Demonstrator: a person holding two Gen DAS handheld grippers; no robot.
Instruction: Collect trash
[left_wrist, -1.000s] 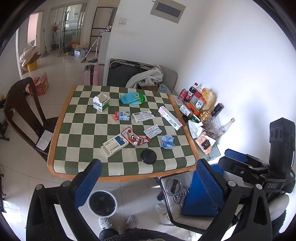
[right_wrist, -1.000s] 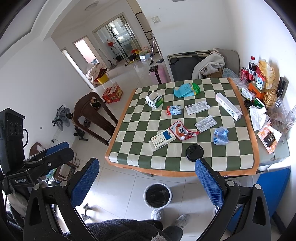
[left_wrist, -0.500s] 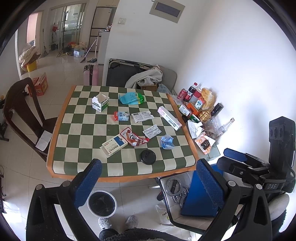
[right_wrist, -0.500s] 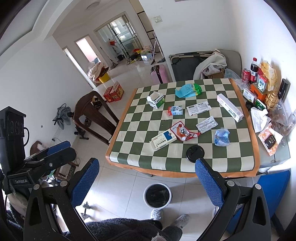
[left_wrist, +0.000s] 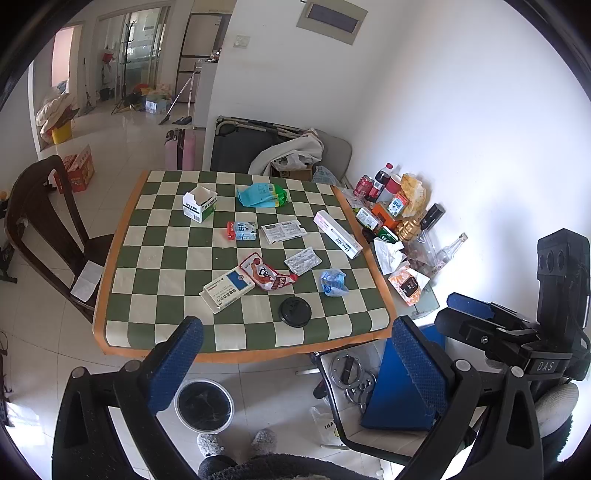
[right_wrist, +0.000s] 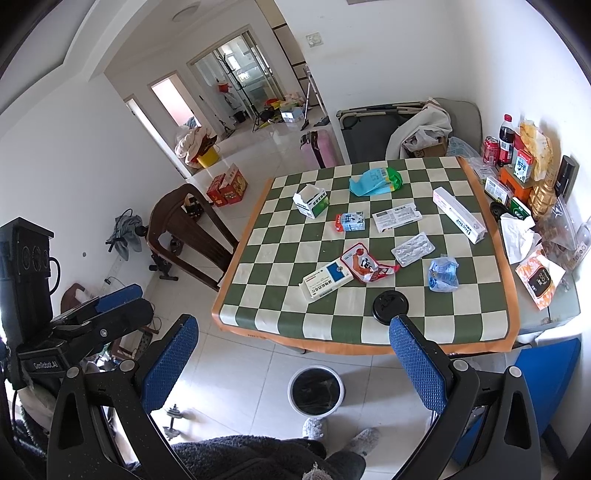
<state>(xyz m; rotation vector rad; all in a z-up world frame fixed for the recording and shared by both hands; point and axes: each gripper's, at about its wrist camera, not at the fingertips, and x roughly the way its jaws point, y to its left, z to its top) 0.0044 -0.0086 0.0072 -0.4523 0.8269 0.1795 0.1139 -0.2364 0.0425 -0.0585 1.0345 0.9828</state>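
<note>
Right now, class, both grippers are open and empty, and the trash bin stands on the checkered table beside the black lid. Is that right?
Not quite. The trash bin stands on the floor in front of the checkered table, as the right wrist view shows. The black lid is on the table, and the left gripper and right gripper are open and empty.

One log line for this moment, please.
left gripper: open, empty | right gripper: open, empty | litter on table | bin on floor

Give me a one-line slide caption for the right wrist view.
Open right gripper held above the bin, facing a checkered table strewn with boxes, wrappers and a black lid.
</note>
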